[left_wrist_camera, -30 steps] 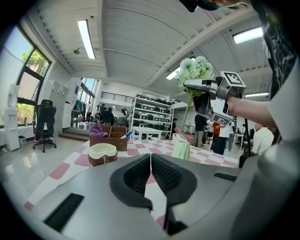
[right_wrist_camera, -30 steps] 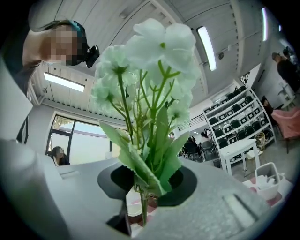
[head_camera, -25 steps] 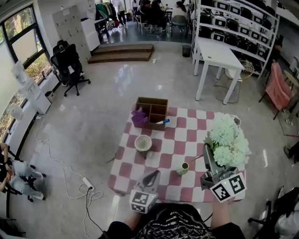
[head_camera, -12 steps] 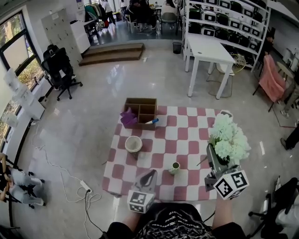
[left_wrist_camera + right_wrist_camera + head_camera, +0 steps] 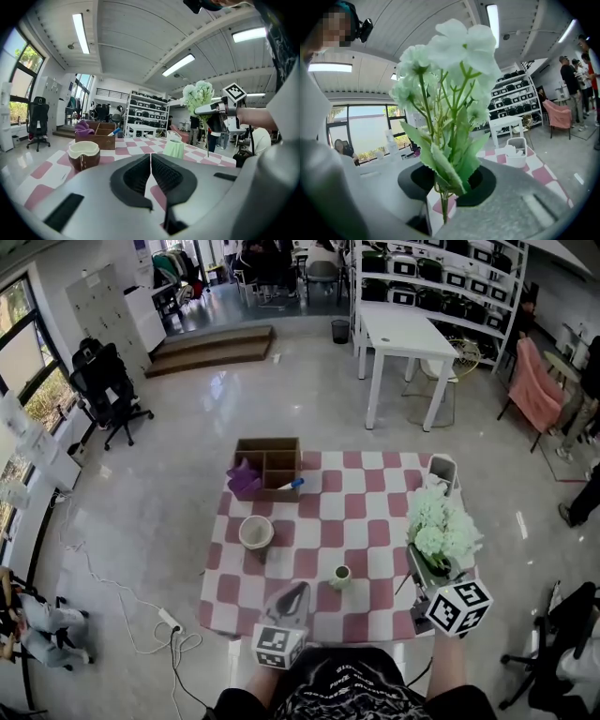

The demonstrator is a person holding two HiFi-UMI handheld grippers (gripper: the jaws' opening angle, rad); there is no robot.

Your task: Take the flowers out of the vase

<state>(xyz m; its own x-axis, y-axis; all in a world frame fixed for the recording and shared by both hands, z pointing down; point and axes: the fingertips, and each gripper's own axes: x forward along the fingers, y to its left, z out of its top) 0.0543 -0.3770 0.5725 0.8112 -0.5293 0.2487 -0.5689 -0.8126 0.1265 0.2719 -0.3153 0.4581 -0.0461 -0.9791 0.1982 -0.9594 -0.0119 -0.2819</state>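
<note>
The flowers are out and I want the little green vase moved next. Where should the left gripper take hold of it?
Take the vase across its narrower upper part, level, from the person's side. It stands upright and alone on the checked cloth and seems wider at the base. The left gripper is shut; open it first.

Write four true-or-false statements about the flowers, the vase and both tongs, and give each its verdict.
1. The right tongs are clamped on the flowers. True.
2. The flowers stand in the green vase. False: they are held clear of it, and the vase stands empty on the checked cloth.
3. The left tongs grip the brown bowl. False: they are shut on nothing, and the bowl stands apart on the cloth.
4. A white bin stands at the cloth's far right corner. True.
</note>
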